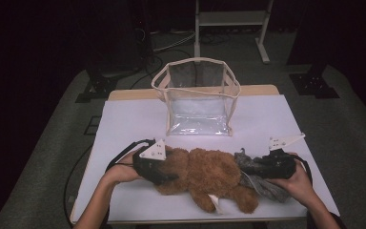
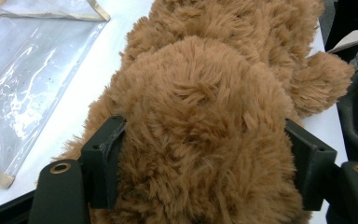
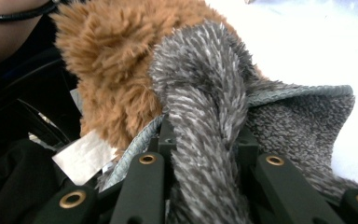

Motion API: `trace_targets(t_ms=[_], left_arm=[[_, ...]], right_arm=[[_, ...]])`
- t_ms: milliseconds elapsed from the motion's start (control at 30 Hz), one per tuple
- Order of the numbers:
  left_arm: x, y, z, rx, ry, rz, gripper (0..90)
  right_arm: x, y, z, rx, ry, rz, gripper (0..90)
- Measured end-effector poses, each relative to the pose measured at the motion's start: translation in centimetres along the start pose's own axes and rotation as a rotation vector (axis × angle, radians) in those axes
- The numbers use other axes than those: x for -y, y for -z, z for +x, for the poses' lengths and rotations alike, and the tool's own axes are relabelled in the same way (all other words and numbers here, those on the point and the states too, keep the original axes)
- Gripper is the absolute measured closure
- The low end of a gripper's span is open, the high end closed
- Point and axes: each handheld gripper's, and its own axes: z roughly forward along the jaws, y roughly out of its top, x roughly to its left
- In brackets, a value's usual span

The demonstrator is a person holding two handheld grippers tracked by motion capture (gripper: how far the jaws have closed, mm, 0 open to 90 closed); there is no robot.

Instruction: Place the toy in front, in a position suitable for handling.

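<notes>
One teddy bear (image 1: 205, 176), one clear bag (image 1: 198, 98) on bench (image 1: 133, 119). Left gripper (image 1: 164, 171) jaws clamped bear's body; right gripper (image 1: 248, 167) jaws pinched its grey furry cloth (image 3: 205, 130).

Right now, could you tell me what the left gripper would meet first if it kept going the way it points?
Nothing new: the left gripper already has its fingers around the brown teddy bear, so pushing on would only press deeper into the plush, probably toward its body.

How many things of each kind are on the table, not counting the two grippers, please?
Brown plush teddy bear: 1
Grey knitted cloth: 1
Clear plastic bag with beige trim: 1
Total: 3
</notes>
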Motion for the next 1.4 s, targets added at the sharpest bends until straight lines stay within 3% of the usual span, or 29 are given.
trace_targets(t_ms=[267, 367, 467, 567, 900, 967, 1100, 1233, 1400], left_arm=[[0.5, 0.0, -0.1, 0.009, 0.015, -0.009, 25.3], [0.7, 0.1, -0.1, 0.011, 0.014, -0.017, 25.0], [0.9, 0.1, 0.0, 0.012, 0.024, -0.036, 24.4], [0.9, 0.0, 0.0, 0.011, 0.022, -0.036, 23.6], [0.5, 0.0, -0.1, 0.002, 0.012, -0.035, 23.6], [0.3, 0.0, -0.1, 0.001, 0.011, -0.034, 23.5], [0.3, 0.0, -0.3, -0.005, 0.003, -0.029, 23.3], [0.5, 0.1, -0.4, -0.004, -0.001, -0.029, 22.7], [0.3, 0.1, -0.5, 0.007, 0.002, -0.045, 14.7]], right_arm=[[-1.7, -0.1, 0.6, -0.022, 0.046, -0.020, 71.6], [-0.8, -0.6, 0.2, -0.035, 0.024, -0.002, 71.5], [1.0, -1.1, -0.3, -0.007, -0.011, 0.063, 71.3], [1.6, -1.1, -0.6, -0.020, -0.034, 0.059, 71.3], [-3.1, 0.5, 1.3, -0.036, 0.074, -0.037, 71.3], [-5.0, -0.2, 2.0, -0.054, 0.115, -0.037, 71.3], [-6.7, -2.0, 2.6, -0.081, 0.155, -0.008, 71.2], [-6.6, -3.3, 2.3, -0.095, 0.146, 0.022, 71.2], [-4.7, -4.4, 1.9, -0.108, 0.112, 0.054, 71.5]])
